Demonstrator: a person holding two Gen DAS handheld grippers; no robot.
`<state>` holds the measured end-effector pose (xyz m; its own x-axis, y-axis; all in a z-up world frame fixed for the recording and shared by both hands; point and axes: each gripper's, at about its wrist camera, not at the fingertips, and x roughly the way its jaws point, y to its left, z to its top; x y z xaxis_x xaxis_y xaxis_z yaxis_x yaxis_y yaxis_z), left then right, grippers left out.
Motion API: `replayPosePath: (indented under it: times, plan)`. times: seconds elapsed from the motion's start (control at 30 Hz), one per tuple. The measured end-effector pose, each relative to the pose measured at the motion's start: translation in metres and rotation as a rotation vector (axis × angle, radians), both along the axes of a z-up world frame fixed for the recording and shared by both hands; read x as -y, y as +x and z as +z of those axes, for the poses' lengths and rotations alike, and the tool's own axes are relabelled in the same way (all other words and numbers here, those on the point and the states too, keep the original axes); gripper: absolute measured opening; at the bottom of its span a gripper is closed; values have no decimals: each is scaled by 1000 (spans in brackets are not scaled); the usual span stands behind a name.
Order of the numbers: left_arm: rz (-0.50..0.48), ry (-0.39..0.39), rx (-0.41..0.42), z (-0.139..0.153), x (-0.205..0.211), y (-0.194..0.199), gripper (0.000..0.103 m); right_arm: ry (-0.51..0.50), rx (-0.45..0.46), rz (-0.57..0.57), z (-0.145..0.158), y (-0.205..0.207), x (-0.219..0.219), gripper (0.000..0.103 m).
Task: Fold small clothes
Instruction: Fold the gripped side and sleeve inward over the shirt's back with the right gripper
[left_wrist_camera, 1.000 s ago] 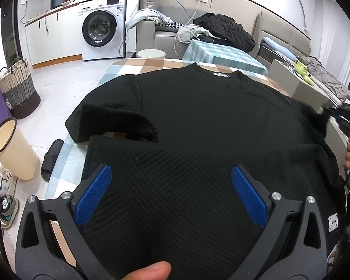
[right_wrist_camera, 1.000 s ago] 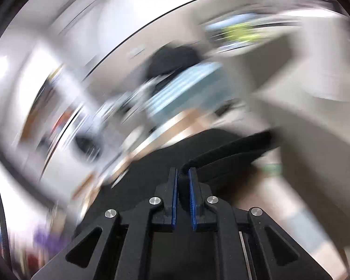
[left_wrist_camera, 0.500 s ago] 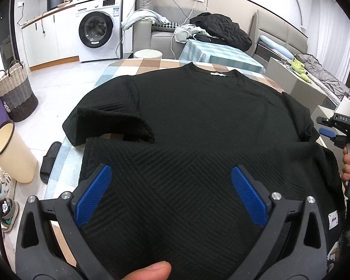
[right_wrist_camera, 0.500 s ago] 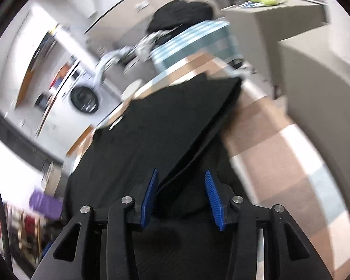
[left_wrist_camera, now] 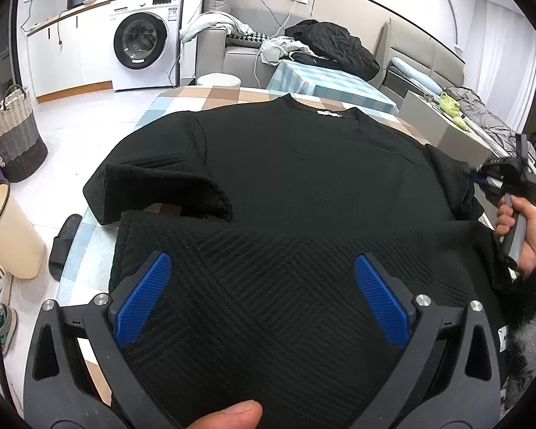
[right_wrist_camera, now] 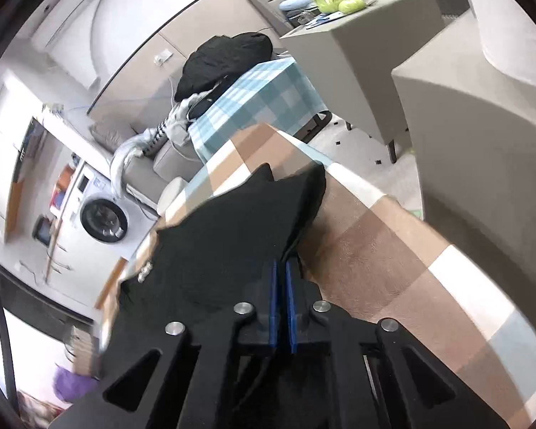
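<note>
1. Black ribbed knit, a short-sleeved top [left_wrist_camera: 286, 186], lies spread flat on the checked worktop [left_wrist_camera: 211, 94], neckline at the far edge; one sleeve [left_wrist_camera: 153, 193] is folded in over the body.
2. The left gripper [left_wrist_camera: 264, 296] hovers over the near hem, its blue fingers [left_wrist_camera: 143, 300] spread wide apart, grasping nothing.
3. The right gripper [right_wrist_camera: 281, 268] has just been closing; its fingers [right_wrist_camera: 274, 300] are now clenched on the edge of the other sleeve [right_wrist_camera: 296, 193], by the worktop's side.
</note>
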<state>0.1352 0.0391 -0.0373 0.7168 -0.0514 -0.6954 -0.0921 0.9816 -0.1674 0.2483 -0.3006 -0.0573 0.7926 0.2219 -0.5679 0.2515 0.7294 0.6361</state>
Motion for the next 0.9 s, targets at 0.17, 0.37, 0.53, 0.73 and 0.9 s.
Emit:
replayPosePath:
  times: [0.17, 0.37, 0.53, 0.73, 0.9]
  plan:
    - [1, 12, 15, 5, 2, -2, 102, -108, 80, 314, 29, 1, -48, 26]
    - [-9, 18, 12, 4, 6, -2, 102, -223, -156, 76, 5, -24, -6, 37]
    - [-8, 12, 8, 3, 9, 2, 102, -173, -195, 157, -14, -30, -1, 41]
    - [4, 22, 4, 7, 10, 1, 102, -117, -100, 330, -3, -33, -35, 41]
    - [9, 24, 3, 6, 10, 1, 102, -314, -113, 175, 16, -49, -36, 42]
